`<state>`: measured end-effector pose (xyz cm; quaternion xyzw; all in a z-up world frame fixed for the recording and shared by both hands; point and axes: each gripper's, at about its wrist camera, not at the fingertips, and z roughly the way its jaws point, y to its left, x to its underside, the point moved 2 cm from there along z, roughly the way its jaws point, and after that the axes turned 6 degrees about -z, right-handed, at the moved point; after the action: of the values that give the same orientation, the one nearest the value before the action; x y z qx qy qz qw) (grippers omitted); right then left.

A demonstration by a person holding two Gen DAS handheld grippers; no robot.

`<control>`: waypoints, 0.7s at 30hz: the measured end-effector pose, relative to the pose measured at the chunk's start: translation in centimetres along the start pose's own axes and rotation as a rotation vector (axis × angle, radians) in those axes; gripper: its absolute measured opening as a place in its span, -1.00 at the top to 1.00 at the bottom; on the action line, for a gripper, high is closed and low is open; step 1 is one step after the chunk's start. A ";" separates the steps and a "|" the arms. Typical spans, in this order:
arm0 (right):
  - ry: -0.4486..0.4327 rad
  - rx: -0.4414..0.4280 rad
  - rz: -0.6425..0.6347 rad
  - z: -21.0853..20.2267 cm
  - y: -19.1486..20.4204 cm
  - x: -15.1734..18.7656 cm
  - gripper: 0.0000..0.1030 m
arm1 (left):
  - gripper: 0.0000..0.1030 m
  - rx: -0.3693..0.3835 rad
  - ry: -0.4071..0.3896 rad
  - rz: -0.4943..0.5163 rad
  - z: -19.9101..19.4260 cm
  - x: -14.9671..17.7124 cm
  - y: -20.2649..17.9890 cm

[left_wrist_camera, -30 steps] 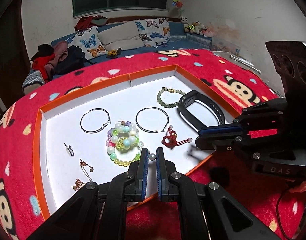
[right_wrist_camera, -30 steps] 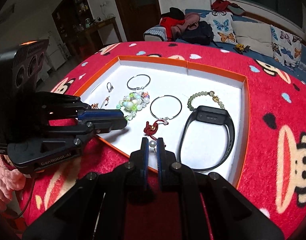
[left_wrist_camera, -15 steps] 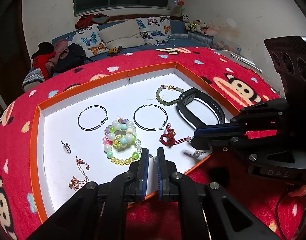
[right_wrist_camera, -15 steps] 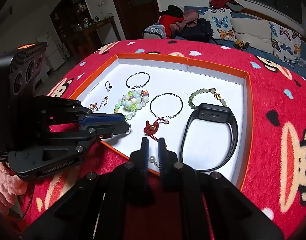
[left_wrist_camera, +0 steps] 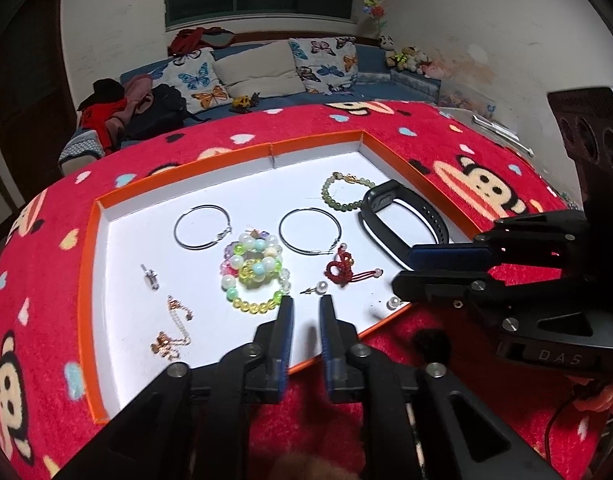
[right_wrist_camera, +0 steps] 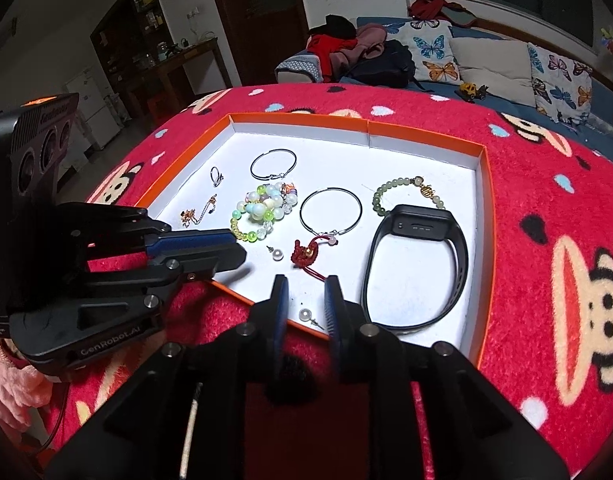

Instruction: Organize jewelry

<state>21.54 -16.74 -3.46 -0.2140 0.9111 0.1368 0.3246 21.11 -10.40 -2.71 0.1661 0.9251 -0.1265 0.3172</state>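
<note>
Two pearl stud earrings lie loose on the white floor of the orange-rimmed tray (left_wrist_camera: 314, 142). One pearl earring (left_wrist_camera: 321, 288) rests just beyond my left gripper (left_wrist_camera: 306, 306), whose jaws are opening with nothing between them. The other pearl earring (right_wrist_camera: 305, 314) lies on the tray floor between the fingers of my right gripper (right_wrist_camera: 306, 286). Those jaws are opening too, and the pads stand off the pearl. In the right wrist view, my left gripper (right_wrist_camera: 236, 250) reaches in from the left, near the first pearl (right_wrist_camera: 277, 255).
The tray (right_wrist_camera: 298, 120) also holds two silver hoops (left_wrist_camera: 202, 233), a heap of coloured bead bracelets (left_wrist_camera: 254, 268), a green bead bracelet (left_wrist_camera: 342, 192), a black wristband (left_wrist_camera: 406, 224), a red knot charm (left_wrist_camera: 340, 270), a gold chain (left_wrist_camera: 174, 332) and a small clip (left_wrist_camera: 150, 277). Red monkey-print cloth surrounds it.
Both grippers were shut, each on a pearl earring. Their jaws have parted and both pearls have dropped onto the tray floor near the front rim.
</note>
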 end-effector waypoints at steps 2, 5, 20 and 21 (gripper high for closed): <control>-0.007 0.002 0.005 -0.3 0.0 0.2 0.51 | 0.11 -0.008 -0.022 -0.012 -0.7 0.2 0.2; -0.014 0.015 0.011 -0.6 0.1 0.5 0.44 | -0.06 -0.026 -0.059 -0.017 -1.8 0.4 0.4; -0.067 0.058 0.024 -2.8 1.3 1.6 0.24 | -0.15 -0.050 -0.116 -0.047 -6.1 2.1 -0.4; -0.070 0.062 0.022 -3.0 1.4 1.7 0.21 | -0.18 -0.052 -0.120 -0.049 -6.3 2.2 -0.5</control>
<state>18.07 -17.18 -2.15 -0.1887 0.9053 0.1196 0.3613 15.79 -8.17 0.81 0.1273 0.9111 -0.1199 0.3732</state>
